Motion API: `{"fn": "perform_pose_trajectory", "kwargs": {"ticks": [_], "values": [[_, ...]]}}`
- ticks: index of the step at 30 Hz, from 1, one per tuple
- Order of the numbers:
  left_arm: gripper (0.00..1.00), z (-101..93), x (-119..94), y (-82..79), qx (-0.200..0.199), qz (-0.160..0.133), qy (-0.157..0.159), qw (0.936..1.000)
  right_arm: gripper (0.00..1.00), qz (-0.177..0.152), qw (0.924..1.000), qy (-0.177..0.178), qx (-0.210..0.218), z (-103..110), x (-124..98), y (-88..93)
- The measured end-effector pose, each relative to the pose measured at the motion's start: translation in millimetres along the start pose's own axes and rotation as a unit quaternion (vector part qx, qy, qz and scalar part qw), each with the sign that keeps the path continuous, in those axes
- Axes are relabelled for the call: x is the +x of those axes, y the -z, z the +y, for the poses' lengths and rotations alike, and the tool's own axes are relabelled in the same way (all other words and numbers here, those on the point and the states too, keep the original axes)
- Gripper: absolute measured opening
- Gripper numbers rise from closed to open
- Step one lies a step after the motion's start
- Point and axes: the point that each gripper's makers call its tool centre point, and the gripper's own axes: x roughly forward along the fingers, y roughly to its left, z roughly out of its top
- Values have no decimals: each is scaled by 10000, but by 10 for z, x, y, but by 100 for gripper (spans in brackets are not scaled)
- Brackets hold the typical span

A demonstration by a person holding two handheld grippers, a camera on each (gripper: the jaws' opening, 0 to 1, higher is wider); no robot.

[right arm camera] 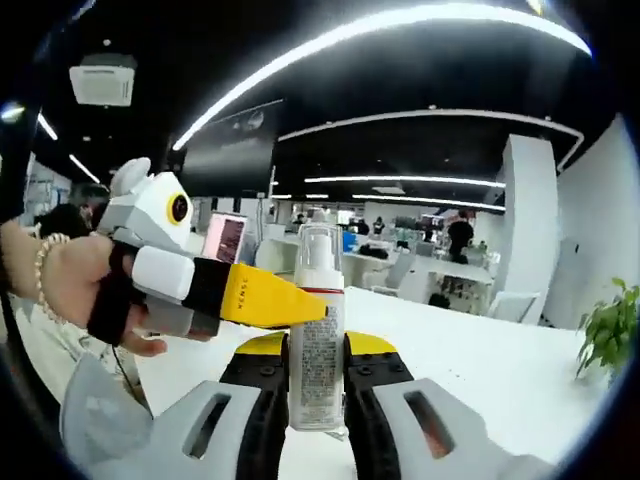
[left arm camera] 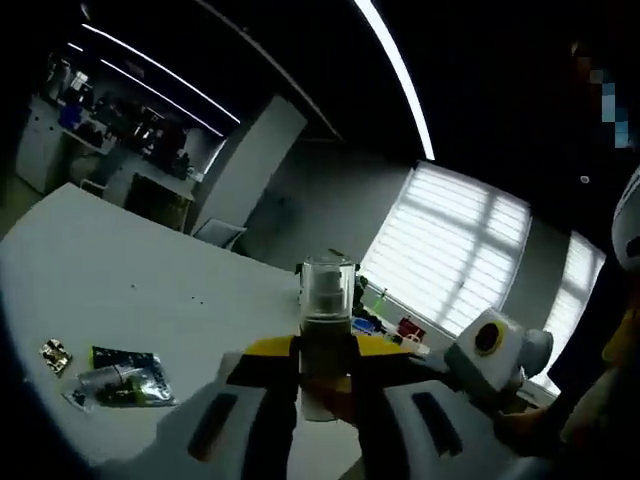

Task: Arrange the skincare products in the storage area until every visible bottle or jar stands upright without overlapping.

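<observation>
The bottle [right arm camera: 318,335] is in the air, upright between both grippers, so it is not yet stood on the table [left arm camera: 130,290]; sachets [left arm camera: 118,377] lie at 8 o'clock in the left gripper view. In the right gripper view the right gripper [right arm camera: 318,405] has closed its jaws on the bottle's lower body, and the left gripper [right arm camera: 305,305] reaches in from 9 o'clock, its tips at the neck. In the left gripper view its jaws flank the bottle [left arm camera: 325,330], closed on it.

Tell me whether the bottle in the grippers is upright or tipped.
Upright: the bottle stands vertical between the right gripper, clear cap on top, with the left gripper touching its side.
</observation>
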Motion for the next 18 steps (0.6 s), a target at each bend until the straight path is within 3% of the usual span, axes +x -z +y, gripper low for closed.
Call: {"fn": "perform_pose_trajectory", "kwargs": {"ticks": [2, 5, 12, 15, 18], "values": [[13, 9, 9, -16, 122, -47, -79, 9999, 19, 29, 9997, 62, -252, 21, 2, -20], [14, -5, 10, -50, 180, -121, -84, 9997, 19, -49, 9999, 79, -103, 14, -6, -50], [14, 2, -3, -95, 262, -233, -127, 9993, 20, -54, 9997, -1, -239, 13, -14, -68], [13, 11, -45, -113, 202, -92, 195, 9996, 21, -165, 9990, -341, -227, 80, -43, -105], [13, -80, -106, -134, 594, 55, 687, 9959, 22, -313, 9959, -851, -25, 153, -77, -146]]}}
